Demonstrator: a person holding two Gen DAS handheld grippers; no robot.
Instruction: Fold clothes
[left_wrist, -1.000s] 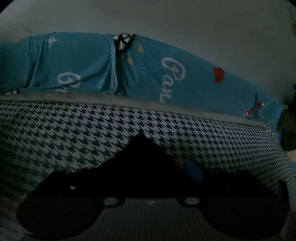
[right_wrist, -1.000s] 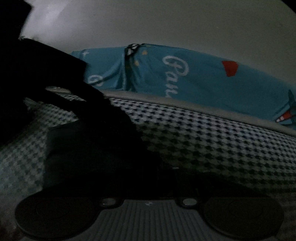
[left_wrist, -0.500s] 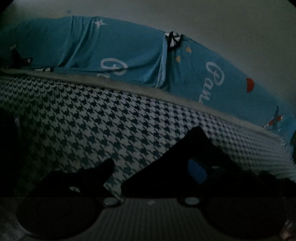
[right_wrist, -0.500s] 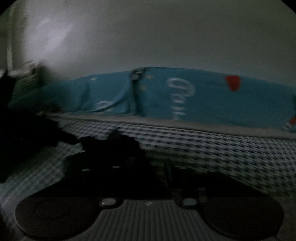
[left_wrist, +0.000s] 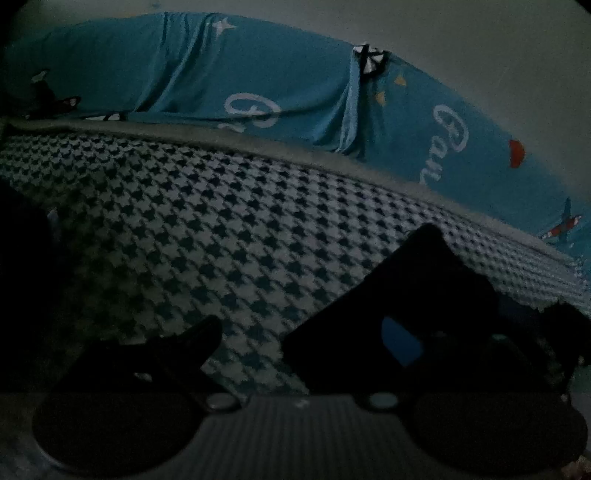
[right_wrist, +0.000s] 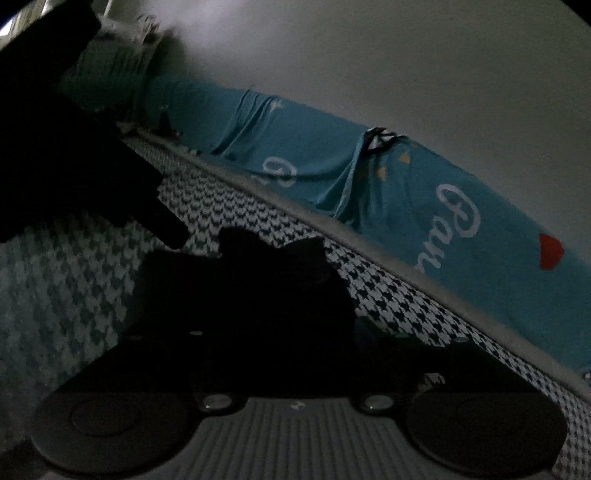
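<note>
A black garment lies on the houndstooth sheet (left_wrist: 221, 229). In the left wrist view one corner of the black garment (left_wrist: 413, 295), with a small blue label (left_wrist: 400, 341), covers the right finger of my left gripper (left_wrist: 280, 332). Its jaws are opening, and only sheet shows in the gap beside the left finger (left_wrist: 192, 343). In the right wrist view a bunched part of the black garment (right_wrist: 280, 295) sits between the opening jaws of my right gripper (right_wrist: 303, 325), over the left finger. Sheet shows between it and the right finger (right_wrist: 458, 350). The light is very dim.
Blue bedding with white script and red shapes (left_wrist: 280, 92) (right_wrist: 424, 206) runs along the far edge of the sheet against a pale wall. A large dark shape (right_wrist: 74, 155) fills the upper left of the right wrist view; what it is I cannot tell.
In the left view the black corner slid from the middle of the jaws to the right finger as the jaws widened. The right view rolled, its jaws spread, and less black cloth fills it.
</note>
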